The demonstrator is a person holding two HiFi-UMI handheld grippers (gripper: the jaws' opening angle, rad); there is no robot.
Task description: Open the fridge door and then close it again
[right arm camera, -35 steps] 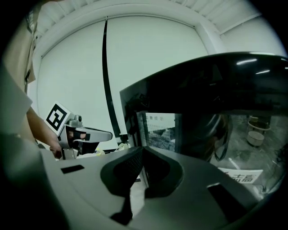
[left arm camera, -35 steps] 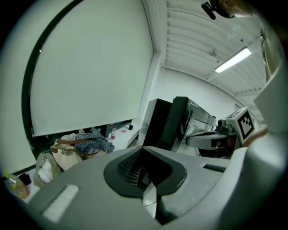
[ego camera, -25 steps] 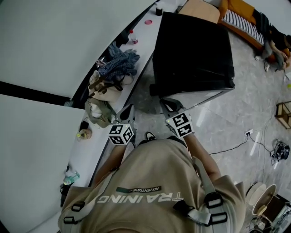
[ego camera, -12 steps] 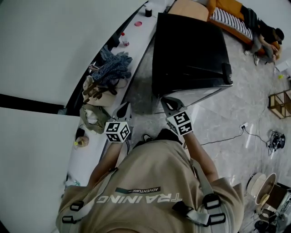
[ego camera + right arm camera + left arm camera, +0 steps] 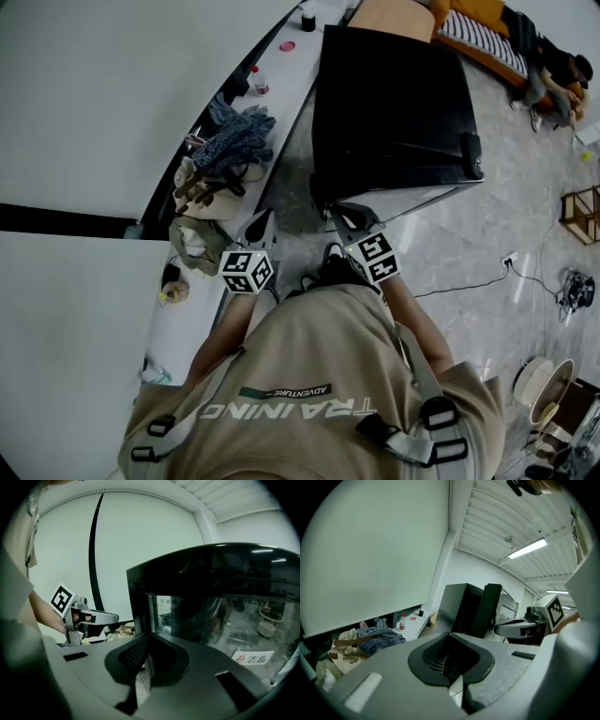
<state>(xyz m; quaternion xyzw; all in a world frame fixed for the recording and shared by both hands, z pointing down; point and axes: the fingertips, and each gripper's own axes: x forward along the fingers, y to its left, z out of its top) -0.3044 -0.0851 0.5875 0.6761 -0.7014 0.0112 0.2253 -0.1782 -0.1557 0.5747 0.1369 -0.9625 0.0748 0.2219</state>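
The black fridge [image 5: 389, 94] stands on the floor ahead of me, its glass door [image 5: 427, 195] facing right and lying flush against the cabinet. My left gripper [image 5: 261, 225] hovers near the fridge's front left corner, and my right gripper [image 5: 350, 216] is just short of the door's near edge. Neither touches the fridge. In the left gripper view the jaws [image 5: 451, 660] meet with nothing between them, and the fridge [image 5: 464, 609] stands beyond. In the right gripper view the jaws [image 5: 146, 665] are also together, close to the glass door [image 5: 211, 625].
A white counter [image 5: 300, 70] runs along the wall at left. It carries a blue checked cloth [image 5: 234, 136], beige bags [image 5: 202, 192] and a small bottle [image 5: 253, 80]. A cable [image 5: 469, 286] trails over the tiled floor at right.
Both grippers stay in about the same place in front of the fridge. Only the head view has shifted slightly.
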